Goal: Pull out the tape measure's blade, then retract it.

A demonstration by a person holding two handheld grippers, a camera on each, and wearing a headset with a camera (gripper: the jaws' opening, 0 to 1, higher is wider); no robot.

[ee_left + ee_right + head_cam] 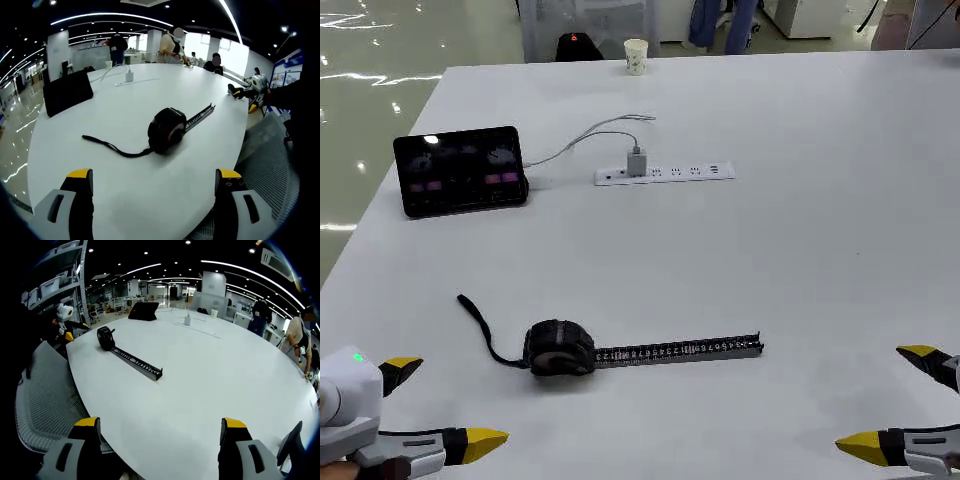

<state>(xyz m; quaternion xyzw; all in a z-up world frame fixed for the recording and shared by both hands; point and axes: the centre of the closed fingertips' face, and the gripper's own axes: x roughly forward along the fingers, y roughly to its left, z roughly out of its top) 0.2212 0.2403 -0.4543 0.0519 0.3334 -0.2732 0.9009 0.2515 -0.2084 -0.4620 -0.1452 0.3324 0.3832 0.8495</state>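
A black tape measure [560, 348] lies on the white table [770, 250], its blade [680, 351] pulled out to the right and lying flat, its wrist strap [480, 325] trailing left. My left gripper [450, 405] hovers open at the near left edge, apart from the case [167, 130]. My right gripper [900, 400] stands open at the near right, well clear of the blade's hooked end [157, 374]. Neither holds anything. The case [105, 337] and blade [135, 361] lie far ahead of the right jaws.
A dark tablet [460, 170] stands at the back left, cabled to a charger in a white power strip [665, 173]. A paper cup [636, 56] sits at the far edge. A mesh chair [45, 405] is beside the table; people stand farther off.
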